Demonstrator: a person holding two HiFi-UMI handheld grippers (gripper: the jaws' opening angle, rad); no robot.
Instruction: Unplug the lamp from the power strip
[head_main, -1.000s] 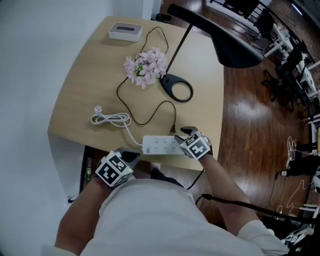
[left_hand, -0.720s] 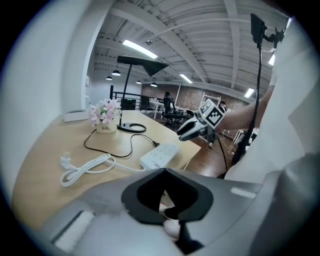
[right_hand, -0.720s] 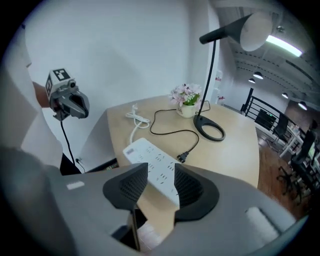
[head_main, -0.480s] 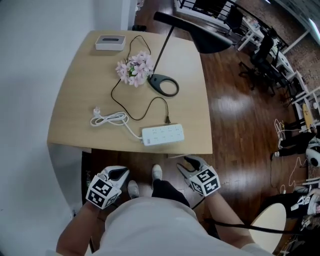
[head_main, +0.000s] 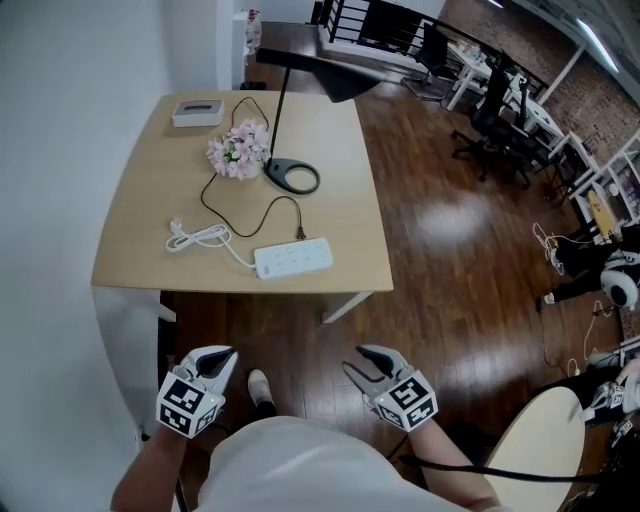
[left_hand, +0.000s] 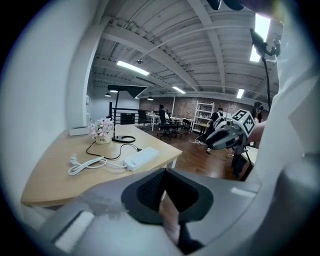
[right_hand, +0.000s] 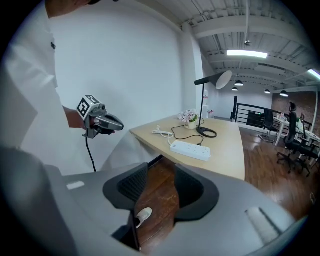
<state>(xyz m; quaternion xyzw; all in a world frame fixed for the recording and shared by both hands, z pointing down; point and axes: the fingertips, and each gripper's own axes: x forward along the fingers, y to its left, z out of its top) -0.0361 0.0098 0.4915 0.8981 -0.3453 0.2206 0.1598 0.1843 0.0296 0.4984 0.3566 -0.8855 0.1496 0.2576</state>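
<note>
My left gripper (head_main: 222, 355) hangs low over the wooden floor (head_main: 450, 250), its jaws brought together at the tips with nothing between them; only a sliver of floor shows past the pads. My right gripper (head_main: 355, 358) is at the same height on the other side, jaws spread wide and empty, and its own view looks straight through the gap at floor and a white shoe (head_main: 259, 386). Both tools are well apart from the table (head_main: 140, 220).

On the table the white power strip (head_main: 292, 258) lies near the front edge. The lamp (head_main: 325, 72) stands behind it, and its black cord (head_main: 215, 200) loops across the top and ends in a plug (head_main: 299, 236) resting on the wood just beside the strip's far side (as far as I can tell, not in any socket). The strip's own white cable (head_main: 200, 238) lies coiled to its left. Pink flowers (head_main: 236, 152) sit next to the lamp's base, with a small white box (head_main: 197, 112) at the far corner
</note>
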